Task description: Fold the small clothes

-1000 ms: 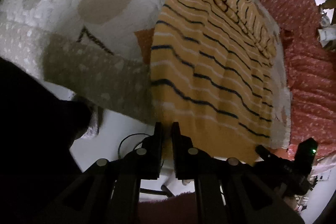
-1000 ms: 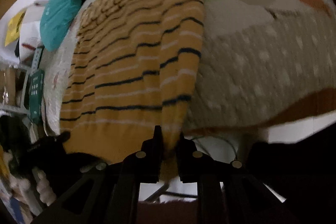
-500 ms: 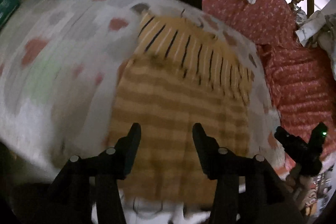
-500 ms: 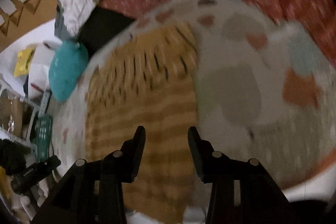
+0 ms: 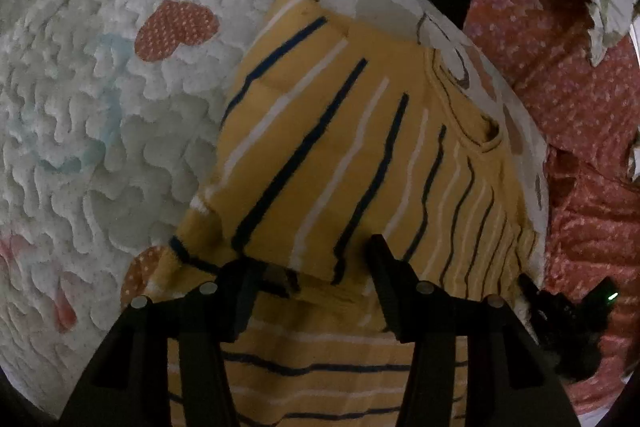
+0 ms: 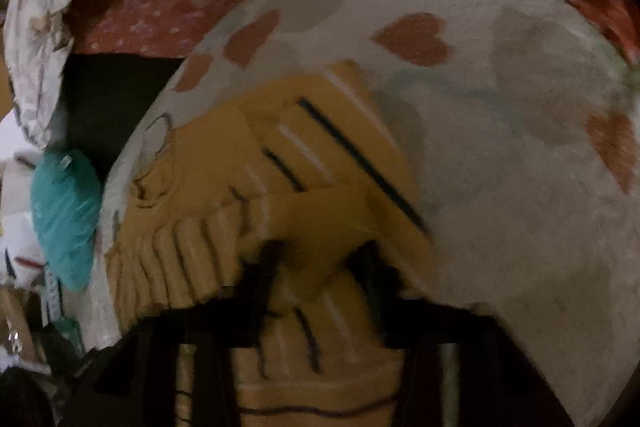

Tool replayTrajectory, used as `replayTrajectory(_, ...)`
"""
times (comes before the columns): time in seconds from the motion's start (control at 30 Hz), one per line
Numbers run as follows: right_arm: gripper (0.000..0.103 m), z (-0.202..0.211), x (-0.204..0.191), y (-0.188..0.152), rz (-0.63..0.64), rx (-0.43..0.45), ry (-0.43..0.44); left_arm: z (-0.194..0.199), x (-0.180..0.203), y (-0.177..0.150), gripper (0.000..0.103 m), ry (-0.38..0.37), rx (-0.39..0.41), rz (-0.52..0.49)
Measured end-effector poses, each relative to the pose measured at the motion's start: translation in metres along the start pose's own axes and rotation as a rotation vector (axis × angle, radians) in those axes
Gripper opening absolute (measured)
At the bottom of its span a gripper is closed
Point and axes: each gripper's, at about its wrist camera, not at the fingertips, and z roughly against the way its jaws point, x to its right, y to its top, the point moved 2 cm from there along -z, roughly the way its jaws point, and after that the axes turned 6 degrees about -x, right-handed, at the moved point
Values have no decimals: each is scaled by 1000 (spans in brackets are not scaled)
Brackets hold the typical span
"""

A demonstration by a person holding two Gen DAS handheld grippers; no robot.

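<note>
- Now the yellow striped shirt (image 5: 360,155) lies on a white quilt with hearts (image 5: 100,131), and one part of it is folded over the rest, so the stripes of the upper layer run across the stripes of the lower layer.
- In the left wrist view, the left gripper (image 5: 310,263) is wide open just above the edge of the folded layer; both fingers are apart and hold nothing.
- In the right wrist view, the shirt (image 6: 320,179) is blurred, with its collar toward the left side of the quilt (image 6: 500,167).
- Over the shirt, the right gripper (image 6: 316,263) has its dark fingers spread; yellow cloth shows between them, but the blur does not let me tell if they touch it.
- Beyond the quilt there is a red dotted blanket (image 5: 576,107), and a teal bag (image 6: 66,219) lies beside the quilt's left edge.
- Near the shirt's right edge, the other gripper with a green light (image 5: 572,323) is seen in the left wrist view.
</note>
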Motion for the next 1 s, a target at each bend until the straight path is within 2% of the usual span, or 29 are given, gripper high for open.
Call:
replayTrajectory(0.1,9,32,-30,1,150,135,-1,0,6,-6,51,48,12,-47)
replayTrajectory(0.17,9,44,-35,-1,193,184,-15,0,7,-7,52,64,16,-61)
replayTrajectory(0.2,9,43,-31,-1,187,183,-32,-1,8,-8,53,75,20,-72)
replayTrajectory(0.27,9,27,-15,0,142,126,-96,-2,11,-9,53,94,24,-90)
replayTrajectory(0.37,18,1,17,0,23,17,-150,-2,14,-9,53,118,22,-110)
replayTrajectory(0.43,26,8,29,1,-44,35,-131,-1,13,-9,53,114,11,-107)
replayTrajectory(0.47,27,16,30,3,-51,61,-149,1,12,-8,53,105,3,-102)
replayTrajectory(0.57,30,44,26,7,-32,188,-180,12,9,-9,53,43,-5,-95)
replayTrajectory(0.63,30,54,17,8,12,235,-135,22,11,-8,53,13,33,-118)
replayTrajectory(0.77,30,29,-12,4,97,135,36,24,19,0,53,-6,64,-136)
replayTrajectory(0.83,30,11,-24,1,120,67,108,15,22,6,53,-12,48,-125)
replayTrajectory(0.9,30,-8,-35,-2,140,-15,179,3,22,10,53,22,17,-113)
replayTrajectory(0.97,30,-25,-38,-4,135,-64,173,-6,19,12,53,79,-10,-92)
replayTrajectory(1.0,30,-30,-34,-2,124,-58,89,-7,16,13,53,83,-17,-77)
